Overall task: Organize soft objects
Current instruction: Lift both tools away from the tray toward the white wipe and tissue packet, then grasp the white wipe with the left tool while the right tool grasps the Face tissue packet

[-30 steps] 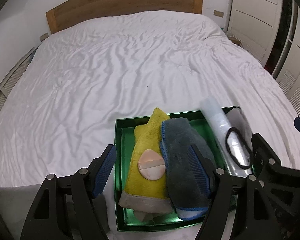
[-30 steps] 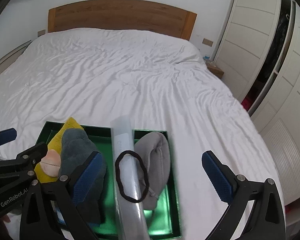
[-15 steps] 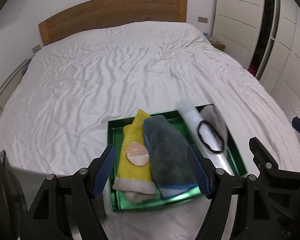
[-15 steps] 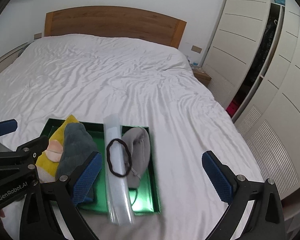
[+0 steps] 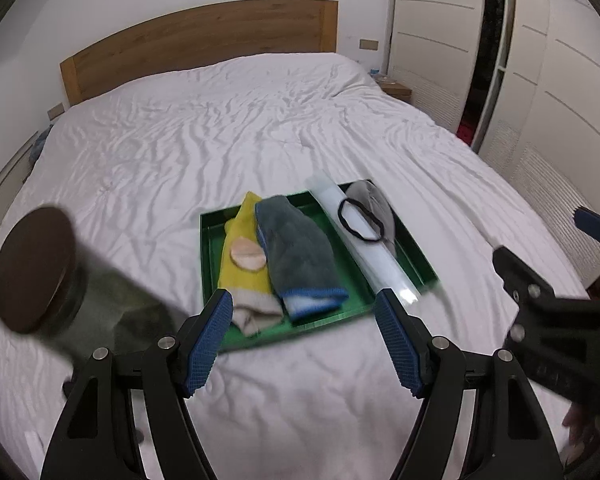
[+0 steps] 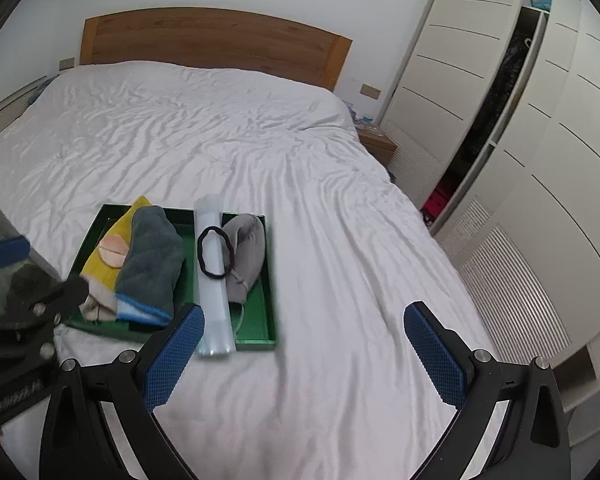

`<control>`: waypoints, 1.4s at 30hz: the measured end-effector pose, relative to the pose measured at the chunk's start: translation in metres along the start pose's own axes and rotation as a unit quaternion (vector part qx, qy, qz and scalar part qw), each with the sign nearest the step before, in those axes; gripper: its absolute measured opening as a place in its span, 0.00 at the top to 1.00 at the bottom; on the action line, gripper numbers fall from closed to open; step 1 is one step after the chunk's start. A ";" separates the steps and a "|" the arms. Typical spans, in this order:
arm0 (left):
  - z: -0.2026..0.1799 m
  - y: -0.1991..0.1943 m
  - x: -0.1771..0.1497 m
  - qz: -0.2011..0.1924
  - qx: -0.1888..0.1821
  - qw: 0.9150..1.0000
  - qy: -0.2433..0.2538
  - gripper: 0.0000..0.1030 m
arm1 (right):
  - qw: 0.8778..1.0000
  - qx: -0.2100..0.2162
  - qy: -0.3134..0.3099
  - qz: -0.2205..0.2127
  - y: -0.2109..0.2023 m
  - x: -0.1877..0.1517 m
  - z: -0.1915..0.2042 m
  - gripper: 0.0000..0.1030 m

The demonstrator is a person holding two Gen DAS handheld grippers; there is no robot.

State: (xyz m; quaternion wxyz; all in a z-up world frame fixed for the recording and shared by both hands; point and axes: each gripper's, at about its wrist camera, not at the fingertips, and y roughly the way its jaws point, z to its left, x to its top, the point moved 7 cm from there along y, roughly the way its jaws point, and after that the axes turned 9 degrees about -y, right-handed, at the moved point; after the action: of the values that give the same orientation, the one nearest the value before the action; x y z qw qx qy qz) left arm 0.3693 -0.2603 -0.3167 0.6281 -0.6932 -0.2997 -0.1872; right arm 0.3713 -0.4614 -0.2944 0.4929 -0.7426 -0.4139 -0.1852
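A green tray point(image 5: 208, 264) point(image 6: 260, 336) lies on the white bed. In it lie a yellow cloth point(image 5: 240, 276) point(image 6: 100, 264) with a round peach puff point(image 5: 248, 258) point(image 6: 114, 256) on top, a grey towel with blue trim point(image 5: 300, 256) point(image 6: 152, 264), a clear plastic roll point(image 5: 364, 240) point(image 6: 214, 304) bearing a black hair band point(image 5: 360, 220) point(image 6: 216, 252), and a grey pouch point(image 5: 374, 200) point(image 6: 248, 248). My left gripper point(image 5: 308, 340) hangs open over the sheet in front of the tray, holding nothing. My right gripper point(image 6: 304, 356) is open to the tray's right, also with nothing between its pads.
A blurred glass jar with a dark round lid point(image 5: 36, 268) stands close at the left. White wardrobe doors point(image 6: 500, 120) line the right side of the bed, with a wooden headboard point(image 6: 212, 40) and a bedside table point(image 6: 376, 144) at the far end.
Both grippers have pulled back and risen, so the tray looks smaller and farther away. The jar has come into the left wrist view. Nothing in the tray has moved.
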 end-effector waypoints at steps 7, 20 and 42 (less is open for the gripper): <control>0.037 -0.046 -0.039 0.014 -0.010 1.000 -0.008 0.34 | 1.000 0.014 -0.003 -0.007 -0.061 -0.017 0.024 0.01; 0.185 -0.117 -0.113 0.044 0.045 0.998 -0.013 0.34 | 0.993 0.113 -0.036 -0.006 -0.157 -0.035 0.148 0.02; 0.439 -0.054 -0.221 0.198 0.123 0.963 -0.136 0.34 | 0.962 0.252 0.007 0.106 -0.185 -0.096 0.416 0.03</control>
State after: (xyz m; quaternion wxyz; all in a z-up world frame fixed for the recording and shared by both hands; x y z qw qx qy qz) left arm 0.1172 0.1333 -0.4781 0.6865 -0.6747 -0.2602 0.0754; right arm 0.1118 -0.1028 -0.4380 0.6837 -0.6329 -0.3622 -0.0268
